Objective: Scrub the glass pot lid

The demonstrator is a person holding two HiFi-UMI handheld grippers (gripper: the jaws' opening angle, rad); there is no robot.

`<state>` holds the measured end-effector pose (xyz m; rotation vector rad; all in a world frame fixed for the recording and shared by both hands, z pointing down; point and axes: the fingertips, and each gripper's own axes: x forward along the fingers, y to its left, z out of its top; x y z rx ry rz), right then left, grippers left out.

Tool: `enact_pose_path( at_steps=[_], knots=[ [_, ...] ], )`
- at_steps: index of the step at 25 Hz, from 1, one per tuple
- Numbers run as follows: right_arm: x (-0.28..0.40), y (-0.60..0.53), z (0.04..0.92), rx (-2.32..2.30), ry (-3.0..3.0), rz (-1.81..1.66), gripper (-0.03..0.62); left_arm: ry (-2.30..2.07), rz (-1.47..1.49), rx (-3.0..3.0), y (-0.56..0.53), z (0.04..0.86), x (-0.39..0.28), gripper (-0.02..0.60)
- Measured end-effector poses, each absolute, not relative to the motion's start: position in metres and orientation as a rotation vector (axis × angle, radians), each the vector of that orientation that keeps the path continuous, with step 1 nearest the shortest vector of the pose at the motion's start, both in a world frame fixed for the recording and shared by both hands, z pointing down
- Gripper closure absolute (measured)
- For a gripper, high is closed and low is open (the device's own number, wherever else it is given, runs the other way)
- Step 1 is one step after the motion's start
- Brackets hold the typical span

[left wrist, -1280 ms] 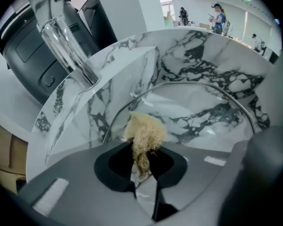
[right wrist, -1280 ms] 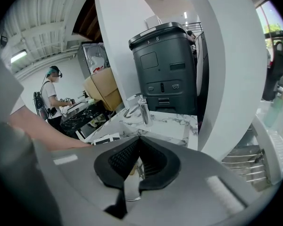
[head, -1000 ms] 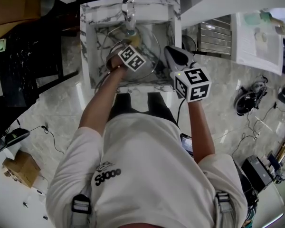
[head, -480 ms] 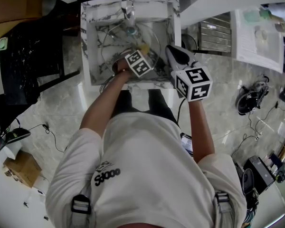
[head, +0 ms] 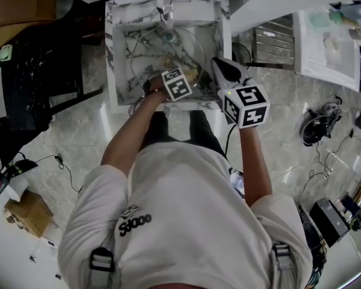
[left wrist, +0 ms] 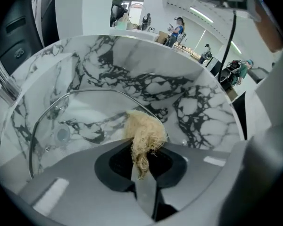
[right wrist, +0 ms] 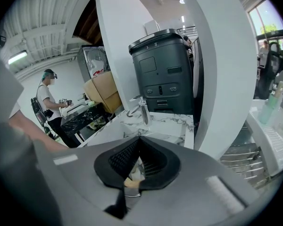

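The glass pot lid (head: 168,53) leans tilted in the marble sink (head: 116,53), its metal rim arching across the left gripper view around the clear glass (left wrist: 85,121). My left gripper (head: 186,77) is shut on a pale straw-coloured fibre scrubber (left wrist: 144,131), which presses against the lid's near right part (head: 191,74). At the sink's right side my right gripper (head: 216,63) is shut, and in the right gripper view a thin piece of the lid's rim (right wrist: 126,194) runs through its jaws (right wrist: 138,142).
A chrome faucet (head: 164,8) stands at the back of the sink. A metal rack (head: 274,44) and papers (head: 328,47) lie to the right. Cables (head: 316,125) and a cardboard box (head: 27,212) are on the floor. A dark machine (right wrist: 162,69) stands behind the sink.
My left gripper has drawn the scrubber across the lid from the sink's middle toward the front right. The right gripper has stayed in place.
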<state>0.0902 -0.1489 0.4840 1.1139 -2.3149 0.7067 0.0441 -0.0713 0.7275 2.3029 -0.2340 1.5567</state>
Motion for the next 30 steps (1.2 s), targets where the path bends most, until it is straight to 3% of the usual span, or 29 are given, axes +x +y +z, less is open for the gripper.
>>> enact_pose_path(
  at_steps=[6, 13, 19, 23, 30],
  knots=[
    [0.082, -0.149, 0.482, 1.099, -2.321, 0.697, 0.591, -0.159, 1.457, 2.311, -0.058, 0.708, 0.032, 0.534],
    [0.069, -0.162, 0.480, 1.055, -2.334, 0.669, 0.591, -0.768, 1.382, 2.303, -0.140, 0.682, -0.040, 0.534],
    [0.054, -0.172, 0.486, 0.998, -2.334, 0.665, 0.590, -0.964, 1.726, 2.285, -0.214, 0.689, -0.091, 0.534],
    [0.054, -0.177, 0.496, 0.979, -2.322, 0.683, 0.590, -0.834, 2.066, 2.283, -0.236, 0.710, -0.100, 0.534],
    [0.061, -0.184, 0.509, 0.956, -2.313, 0.699, 0.591, -0.525, 2.255, 2.182, -0.191, 0.731, -0.115, 0.534]
  ],
)
